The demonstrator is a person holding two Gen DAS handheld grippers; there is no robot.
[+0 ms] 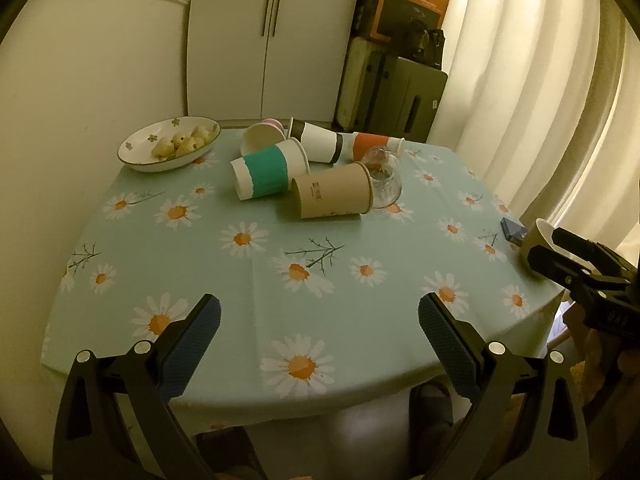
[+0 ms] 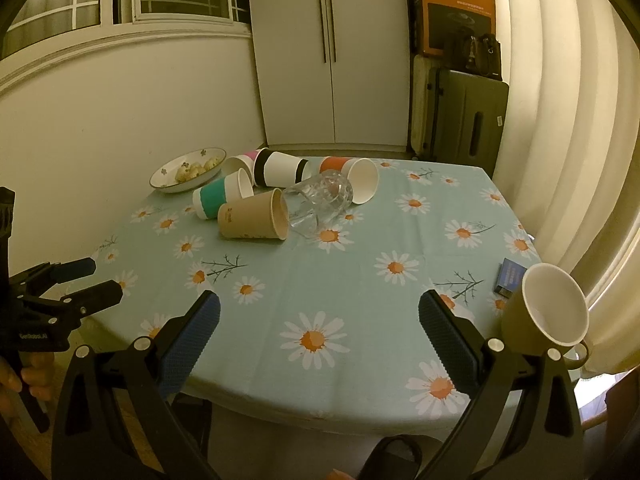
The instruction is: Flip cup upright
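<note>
— Where does my left wrist camera sit?
— Low at the near edge of the table (image 1: 120,344), facing across it toward the far edge and the white cabinet (image 1: 272,40). The toppled cups lie well off.
— And my right one?
— Also at the near edge, further right, facing the same way, equally far from the cups.
— What do they share?
— Nearly the whole tablecloth, the kraft paper cup (image 1: 332,196) (image 2: 254,216), the bowl (image 1: 140,160) (image 2: 160,184), and each shows my other gripper at its side.

The pink cup (image 1: 272,123) lies mostly hidden behind other cups.
</note>
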